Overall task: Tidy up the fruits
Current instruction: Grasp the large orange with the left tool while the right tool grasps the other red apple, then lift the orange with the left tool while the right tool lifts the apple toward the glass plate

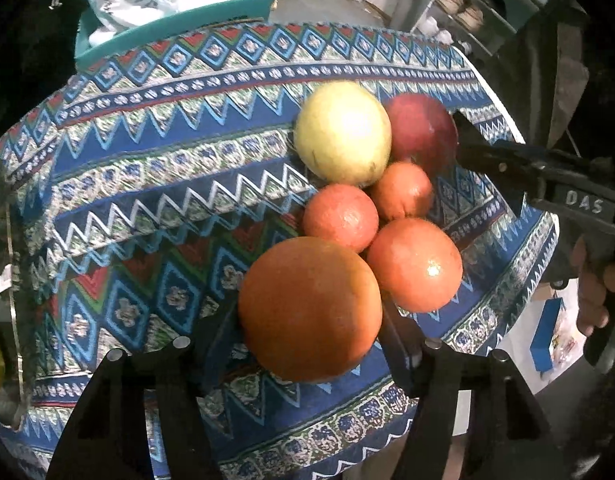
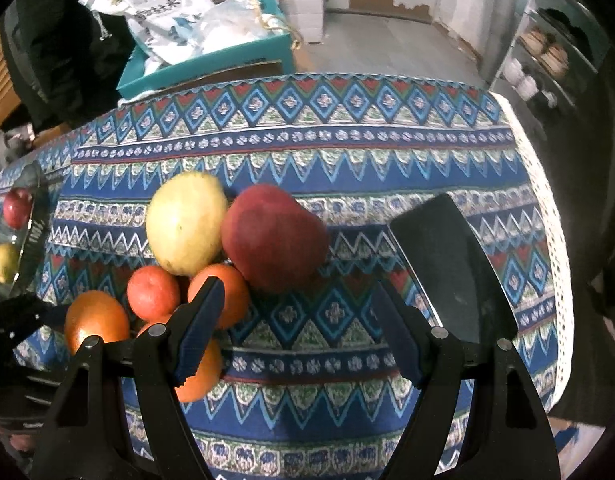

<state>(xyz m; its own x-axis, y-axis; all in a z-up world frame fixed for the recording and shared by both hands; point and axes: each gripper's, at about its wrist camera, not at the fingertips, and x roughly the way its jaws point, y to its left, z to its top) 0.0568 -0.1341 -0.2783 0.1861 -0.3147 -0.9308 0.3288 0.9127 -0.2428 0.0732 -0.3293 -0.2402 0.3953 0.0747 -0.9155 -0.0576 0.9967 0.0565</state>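
Note:
A heap of fruit lies on the patterned tablecloth (image 1: 147,152). My left gripper (image 1: 307,324) is shut on the large orange (image 1: 309,308), one pad pressing each side. Beyond it lie three smaller oranges (image 1: 341,216), a yellow pear-like fruit (image 1: 343,132) and a red apple (image 1: 423,132). My right gripper (image 2: 299,336) stands open just short of the red apple (image 2: 273,236), with nothing between its fingers. One of its fingers (image 1: 483,152) shows beside the apple in the left wrist view. An orange (image 2: 199,376) is partly hidden behind its left finger.
A glass dish (image 2: 35,232) at the table's left holds a red apple (image 2: 15,208) and a yellowish fruit (image 2: 5,262). A flat black object (image 2: 455,272) lies to the right, near the lace-trimmed table edge (image 2: 555,240). A teal box (image 2: 211,64) with bags stands behind the table.

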